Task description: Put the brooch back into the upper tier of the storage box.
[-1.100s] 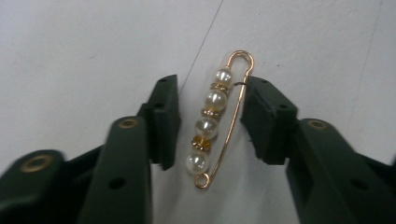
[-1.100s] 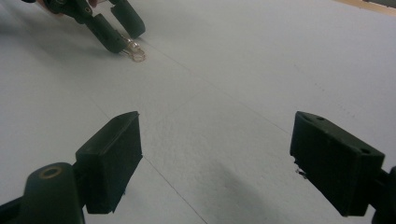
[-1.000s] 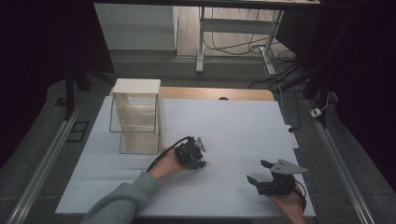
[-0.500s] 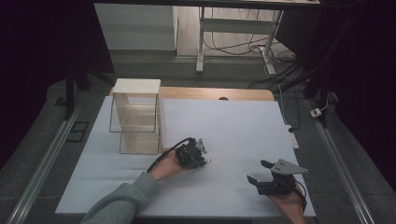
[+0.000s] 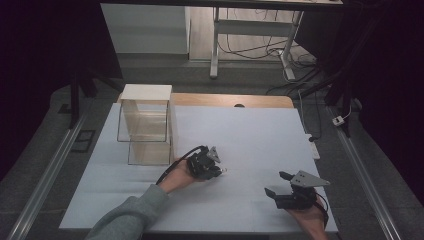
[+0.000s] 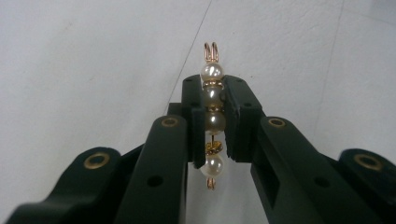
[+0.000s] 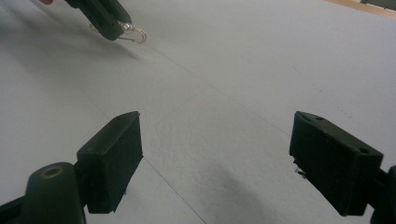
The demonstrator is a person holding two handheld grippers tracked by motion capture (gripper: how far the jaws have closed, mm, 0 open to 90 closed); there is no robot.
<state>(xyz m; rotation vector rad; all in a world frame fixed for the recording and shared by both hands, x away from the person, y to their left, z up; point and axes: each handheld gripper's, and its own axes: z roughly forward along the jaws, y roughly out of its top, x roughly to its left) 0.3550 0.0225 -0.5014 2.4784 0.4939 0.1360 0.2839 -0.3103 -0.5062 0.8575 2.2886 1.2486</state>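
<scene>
A pearl earring (image 6: pixel 212 107), a gold wire strung with several white pearls and a double hook at its tip, is clamped between the black jaws of my left gripper (image 6: pixel 212 123). In the high view the left gripper (image 5: pixel 216 169) rests low on the white table near its middle, with the earring (image 5: pixel 223 171) a small pale glint at its tip. My right gripper (image 5: pixel 281 184) sits near the front right edge, jaws wide apart and empty. From the right gripper view (image 7: pixel 215 163) I see the left gripper's tip and the earring (image 7: pixel 133 32) far off at upper left.
A clear acrylic stand (image 5: pixel 146 127) with a pale top stands at the back left of the white table (image 5: pixel 250 135). A wooden strip (image 5: pixel 230 100) runs along the table's far edge. Metal rails flank both sides.
The left gripper has shifted slightly to the right with the earring in it. The right gripper has stayed put.
</scene>
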